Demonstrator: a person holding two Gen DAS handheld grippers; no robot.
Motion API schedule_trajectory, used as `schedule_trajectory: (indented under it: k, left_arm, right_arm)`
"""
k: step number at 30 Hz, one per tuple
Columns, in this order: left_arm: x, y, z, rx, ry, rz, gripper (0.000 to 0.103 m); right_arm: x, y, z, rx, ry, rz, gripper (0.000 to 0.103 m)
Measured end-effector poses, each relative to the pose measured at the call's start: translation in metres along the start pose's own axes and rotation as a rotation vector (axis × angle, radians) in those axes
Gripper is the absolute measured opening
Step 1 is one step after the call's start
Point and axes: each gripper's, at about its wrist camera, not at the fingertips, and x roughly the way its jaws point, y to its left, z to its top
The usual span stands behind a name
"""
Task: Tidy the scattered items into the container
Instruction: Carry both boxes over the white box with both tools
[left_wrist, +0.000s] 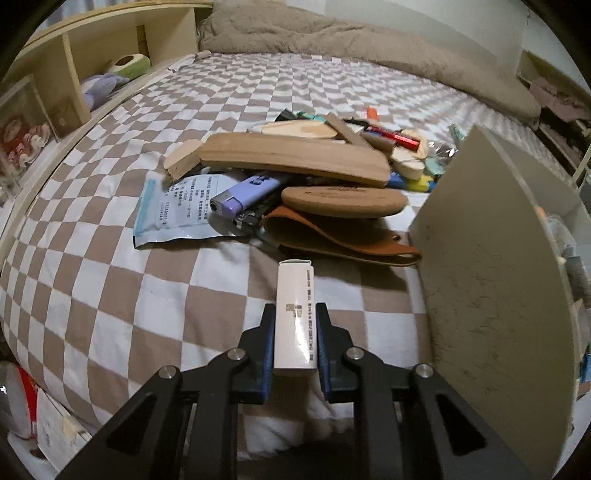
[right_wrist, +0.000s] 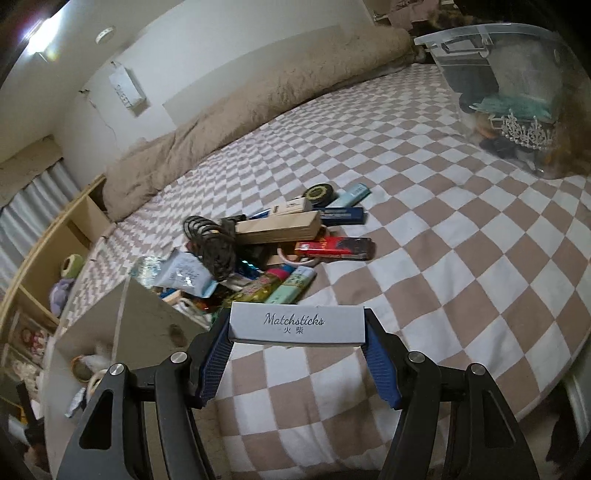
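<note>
My left gripper (left_wrist: 295, 314) is shut on a slim white carton (left_wrist: 296, 310), held above the checkered bedspread (left_wrist: 110, 280) with its far end pointing at the pile. My right gripper (right_wrist: 297, 325) is shut on a pale matchstick box (right_wrist: 295, 326), gripped by its two short ends and lifted over the bed. A heap of scattered items lies ahead: a long wooden board (left_wrist: 295, 157), a purple lighter (left_wrist: 243, 194), a cork oval (left_wrist: 343, 201), a red bar (right_wrist: 334, 247). The beige container (left_wrist: 495, 295) stands close at the left gripper's right; its wall (right_wrist: 151, 314) shows in the right wrist view.
A rolled beige blanket (left_wrist: 369, 40) lies along the far side of the bed. A wooden shelf (left_wrist: 74, 66) with soft toys runs along the left. A clear plastic bin (right_wrist: 509, 92) holding a tiara and other things sits far right. A printed packet (left_wrist: 177, 210) lies left of the heap.
</note>
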Motion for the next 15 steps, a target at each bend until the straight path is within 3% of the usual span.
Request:
schedule_trajectory:
  k: [9, 15]
  left_arm:
    - [-0.05, -0.019, 0.002, -0.041, -0.172, 0.013, 0.019]
    - [-0.086, -0.033, 0.007, -0.039, -0.259, -0.037, 0.019]
  right_arm:
    - [-0.021, 0.02, -0.002, -0.06, -0.056, 0.003, 0.067]
    - [-0.042, 0.043, 0.0, -0.103, -0.091, 0.055, 0.067]
